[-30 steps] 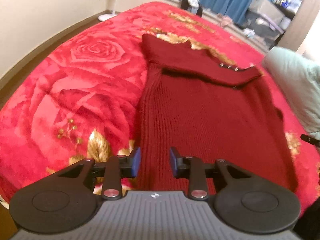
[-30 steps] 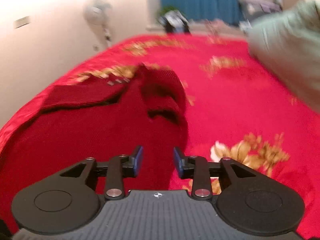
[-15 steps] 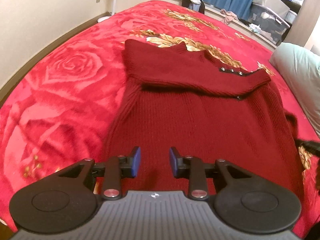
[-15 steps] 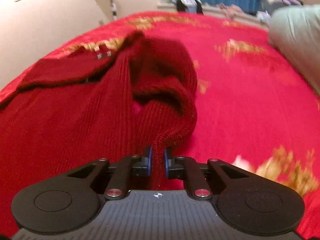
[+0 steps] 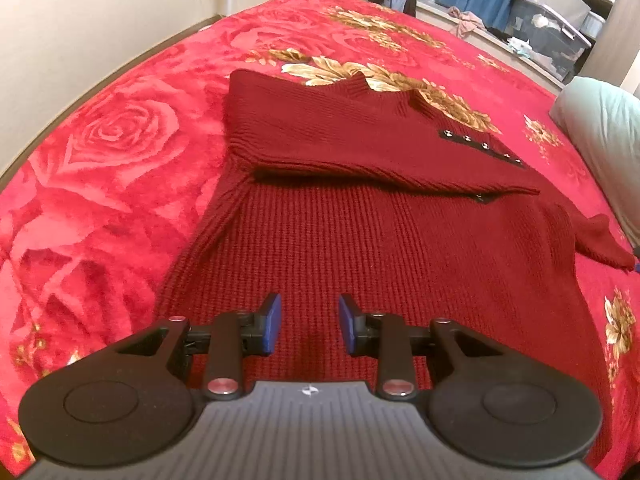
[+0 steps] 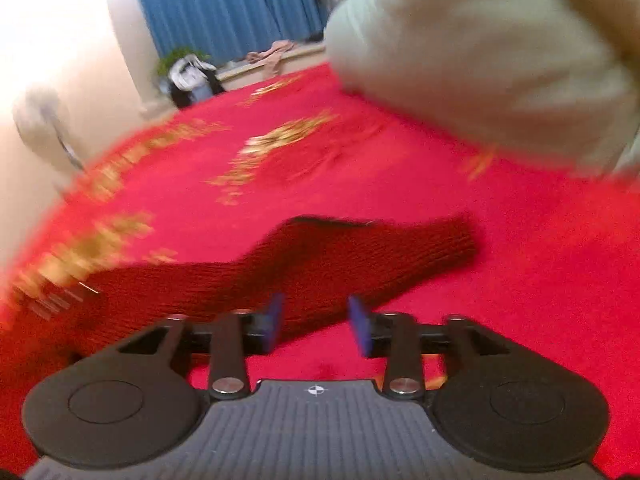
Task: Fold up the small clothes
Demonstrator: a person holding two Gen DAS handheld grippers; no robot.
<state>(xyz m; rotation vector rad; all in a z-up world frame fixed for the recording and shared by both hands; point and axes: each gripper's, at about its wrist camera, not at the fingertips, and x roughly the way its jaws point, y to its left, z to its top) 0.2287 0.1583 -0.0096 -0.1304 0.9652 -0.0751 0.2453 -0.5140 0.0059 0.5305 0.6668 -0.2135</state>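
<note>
A dark red knitted sweater [image 5: 360, 248] lies flat on the red floral bedspread [image 5: 120, 152]. One sleeve [image 5: 340, 144] is folded across its chest, showing a row of small studs. My left gripper [image 5: 309, 312] hovers over the sweater's lower body, open with nothing between its blue pads. The other sleeve [image 6: 360, 256] lies stretched out to the right on the bedspread in the blurred right wrist view. My right gripper [image 6: 316, 312] sits just in front of that sleeve. Its jaws are opening and the pads do not press on the knit.
A pale green pillow [image 6: 460, 52] lies close on the right, just beyond the sleeve's end, and also shows as pillow [image 5: 600, 128]. A cream wall [image 5: 100, 20] borders the bed on the left. Storage boxes [image 5: 548, 4] and a blue curtain [image 6: 224, 4] stand beyond the far edge.
The right gripper closed on the bunched sleeve, drew it out to the right, and has let go; the sleeve now lies flat. The left gripper slid across over the sweater's body.
</note>
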